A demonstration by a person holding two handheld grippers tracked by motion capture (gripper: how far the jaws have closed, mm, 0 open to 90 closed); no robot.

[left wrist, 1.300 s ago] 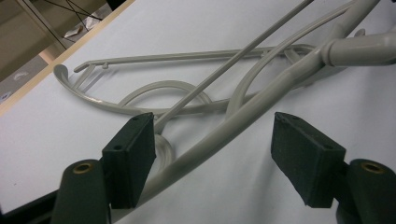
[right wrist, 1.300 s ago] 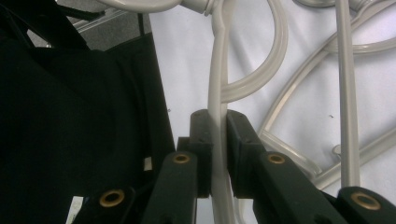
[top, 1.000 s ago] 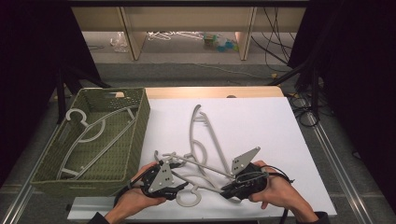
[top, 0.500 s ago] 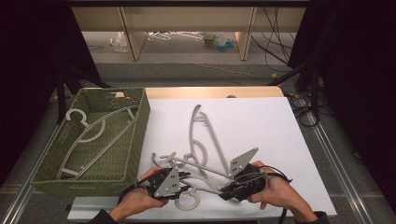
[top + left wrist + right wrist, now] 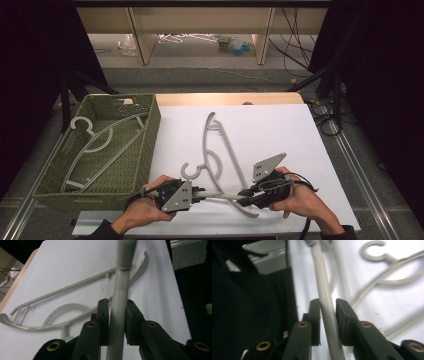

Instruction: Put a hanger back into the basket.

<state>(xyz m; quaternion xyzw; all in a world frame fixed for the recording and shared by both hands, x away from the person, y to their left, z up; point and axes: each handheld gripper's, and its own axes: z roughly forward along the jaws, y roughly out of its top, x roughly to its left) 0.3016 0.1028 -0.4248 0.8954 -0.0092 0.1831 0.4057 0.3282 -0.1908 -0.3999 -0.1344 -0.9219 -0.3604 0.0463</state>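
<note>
Grey plastic hanger (image 5: 220,196) lies at the near edge of the white tabletop (image 5: 280,135), held at both ends. Left tool (image 5: 199,192) has its black jaws clamped on one bar of it; the left gripper view shows the rod (image 5: 120,312) pinched tight between the pads. Right tool (image 5: 245,196) grips the other end; in the right gripper view the rod (image 5: 325,312) sits between jaws closed nearly onto it, contact on one pad hard to confirm, reads as clamped. Both hands low, close to the tabletop edge, tools pointing at each other.

Just beyond, second grey plastic hanger (image 5: 220,150) lies flat on the tabletop, hook (image 5: 191,171) near the held one, possibly touching or crossing it; can't tell for sure. Farther left, green woven plastic basket (image 5: 145,145) with another grey hanger (image 5: 100,142) inside, hook up at the far end.

Step in hand looks like lifting the held hanger to move it into the basket. To do it well: keep both grips firm and level, raise straight up first so it clears the second hanger without dragging it, then swing left over the basket rim. Keep the two tools the same distance apart so the thin rod doesn't flex or slip. Lower lengthwise along the basket, beside the hanger already there.
</note>
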